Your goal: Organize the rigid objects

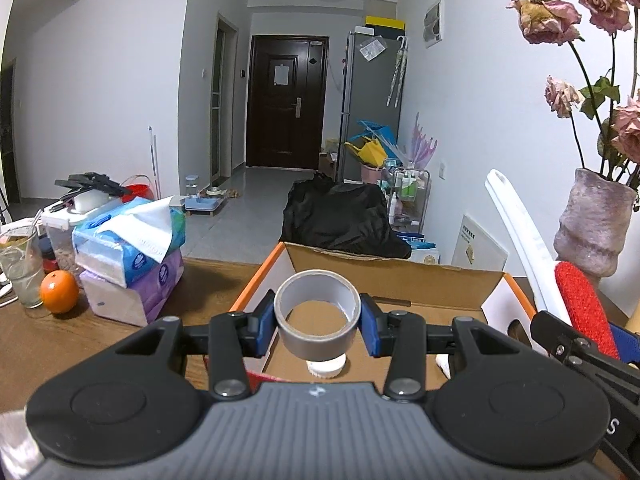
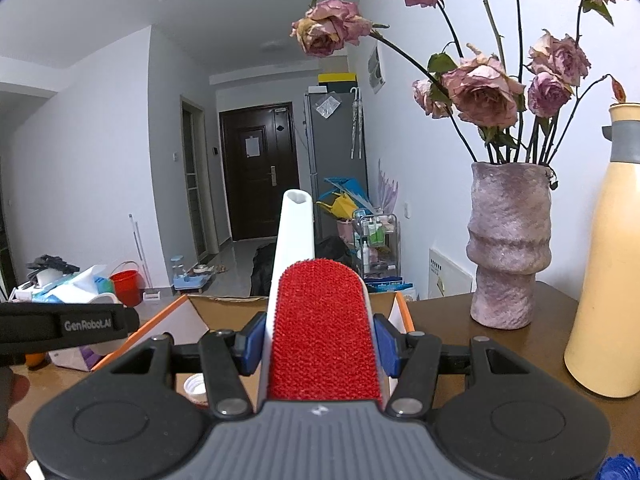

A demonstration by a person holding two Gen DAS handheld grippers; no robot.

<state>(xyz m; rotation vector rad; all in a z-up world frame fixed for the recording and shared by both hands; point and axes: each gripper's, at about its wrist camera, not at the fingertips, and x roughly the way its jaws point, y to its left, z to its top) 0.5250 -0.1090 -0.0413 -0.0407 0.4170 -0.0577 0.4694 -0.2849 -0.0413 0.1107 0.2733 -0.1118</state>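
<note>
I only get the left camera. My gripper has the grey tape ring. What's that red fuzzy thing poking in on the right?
Observer: It's a lint brush with a white handle, clamped in the right gripper.
Operator: Is anything next to the flower vase that I can't see?
Observer: Yes, a tall cream-yellow bottle stands on the table right of the vase.
Operator: Does the brush handle have a hole?
Observer: Yes, its tip is hollow, pointing away over the cardboard box.
</note>
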